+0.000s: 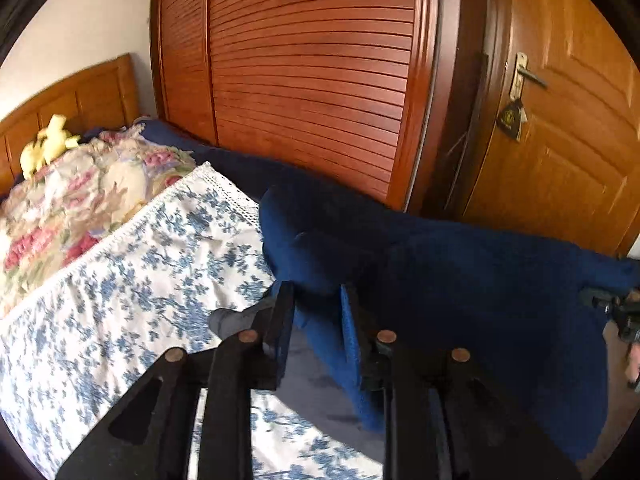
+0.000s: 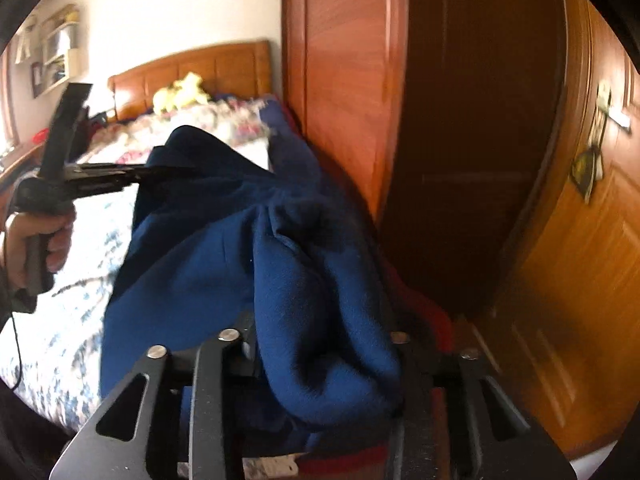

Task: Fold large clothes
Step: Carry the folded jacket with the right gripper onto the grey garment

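A large dark blue fleece garment [image 1: 460, 272] hangs stretched in the air above the bed, held between both grippers. My left gripper [image 1: 318, 300] is shut on its edge; blue cloth sits between the two fingers. It also shows in the right wrist view [image 2: 160, 170], gripping the garment's far corner. My right gripper [image 2: 320, 344] is shut on the garment [image 2: 224, 264]; bunched cloth covers its fingertips. In the left wrist view the right gripper [image 1: 616, 308] shows at the right edge, at the garment's other end.
The bed [image 1: 100, 300] has a blue-and-white floral cover, a pink floral quilt [image 1: 68, 196] and a yellow plush toy [image 1: 46, 144] by the headboard. A slatted wooden wardrobe [image 1: 312, 72] and a wooden door [image 1: 560, 140] stand close behind. Red fabric [image 2: 432, 312] lies under the garment.
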`<state>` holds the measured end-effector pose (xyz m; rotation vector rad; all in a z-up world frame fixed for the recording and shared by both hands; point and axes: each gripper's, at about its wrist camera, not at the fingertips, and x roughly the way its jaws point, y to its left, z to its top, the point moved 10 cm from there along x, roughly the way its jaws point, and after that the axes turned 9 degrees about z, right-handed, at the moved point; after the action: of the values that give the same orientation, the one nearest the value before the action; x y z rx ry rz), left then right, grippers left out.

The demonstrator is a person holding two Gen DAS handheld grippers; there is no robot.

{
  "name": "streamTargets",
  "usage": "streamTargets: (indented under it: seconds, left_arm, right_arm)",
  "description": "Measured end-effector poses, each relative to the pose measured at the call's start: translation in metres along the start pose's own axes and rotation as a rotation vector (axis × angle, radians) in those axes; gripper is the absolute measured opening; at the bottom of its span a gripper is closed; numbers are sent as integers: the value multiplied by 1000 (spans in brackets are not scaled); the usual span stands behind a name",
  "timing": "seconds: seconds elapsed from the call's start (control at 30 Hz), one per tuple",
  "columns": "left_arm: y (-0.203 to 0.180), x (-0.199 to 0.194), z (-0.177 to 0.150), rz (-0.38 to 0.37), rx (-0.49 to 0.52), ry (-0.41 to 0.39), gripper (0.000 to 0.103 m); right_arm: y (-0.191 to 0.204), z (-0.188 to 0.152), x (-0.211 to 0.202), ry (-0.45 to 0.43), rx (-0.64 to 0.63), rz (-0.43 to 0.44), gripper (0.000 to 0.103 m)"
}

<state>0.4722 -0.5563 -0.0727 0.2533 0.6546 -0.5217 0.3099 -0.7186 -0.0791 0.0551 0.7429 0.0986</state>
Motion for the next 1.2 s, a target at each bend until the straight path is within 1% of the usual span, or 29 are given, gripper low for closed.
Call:
streamTargets:
  seconds: [0.03,0.1,0.13,0.17,0.2,0.23,0.27,0.3,0.37,0.43,0.5,0.53,0.57,0.6,0.67,0.7,0.77,0.8,0.87,0.9,0.93,1.0,1.03,1.13,1.2]
  left_arm:
    - [1,-4,-2,-1,13,-7,25]
    - [3,-12,-6,-1,30,-16,28]
    - [3,-16,-6,-3,37,-21,29]
    - [4,-21,-8,-7,45,-29,32]
    - [5,-26,-11,-11,58,-37,34]
    - [5,-30,-13,-12,64,-44,35]
    - [6,-38,-17,-14,75,-59,36]
    - [9,-38,-17,-14,82,-64,37]
    - [9,-47,-24,-22,95,-76,38]
    - [8,-54,-31,-39,99,-82,40]
    - [6,-63,-39,-62,99,-91,45]
    - [6,-67,-42,-70,99,-95,47]
    - [4,-71,-45,-78,98,-100,51]
    - [3,-76,-50,-86,97,-107,52]
    - [1,-85,-59,-103,90,-115,53]
    - [0,-89,-64,-110,88,-115,53]
    - [-2,-95,-73,-116,92,-114,53]
    - [-1,-98,-76,-116,93,-116,53]
    - [-2,-105,-83,-116,99,-119,54]
    - [-3,-109,-88,-126,103,-118,54]
    - [-2,-112,-90,-126,105,-117,54]
    - [-1,-116,-95,-124,107,-113,54]
    - [-1,-119,-96,-122,106,-114,54]
    - [1,-127,-98,-122,91,-124,54]
    - [2,-131,-99,-118,89,-131,54]
  right_arm:
    - [-4,-4,3,20,6,-11,43]
    - [-8,-8,5,34,23,-22,47]
    - [-10,-7,7,39,42,-14,48]
    - [-11,-6,8,45,60,-2,53]
    - [-14,-6,8,53,75,1,60]
    - [-18,-5,7,62,91,-13,66]
    - [-24,-2,8,65,99,-37,76]
    - [-30,1,6,61,115,-53,79]
    - [-41,7,3,52,147,-62,80]
    - [-48,11,-4,33,106,-122,80]
    - [-46,14,-19,-14,80,-152,79]
    - [-42,20,-26,-52,65,-179,79]
    - [-38,25,-31,-74,51,-193,71]
    - [-29,30,-33,-97,28,-177,56]
    - [-13,34,-29,-104,-13,-136,43]
    - [-1,33,-24,-95,-33,-108,41]
    - [14,25,-12,-68,-54,-64,40]
    - [18,17,-2,-41,-65,-67,40]
    - [12,5,17,17,-51,-108,40]
    - [5,-2,27,43,-23,-124,40]
    - [-8,-15,39,75,37,-130,40]
    - [-23,-35,52,106,120,-131,40]
    - [-27,-41,54,101,135,-136,40]
    - [-26,-39,48,63,140,-132,41]
    - [-25,-36,39,56,133,-156,41]
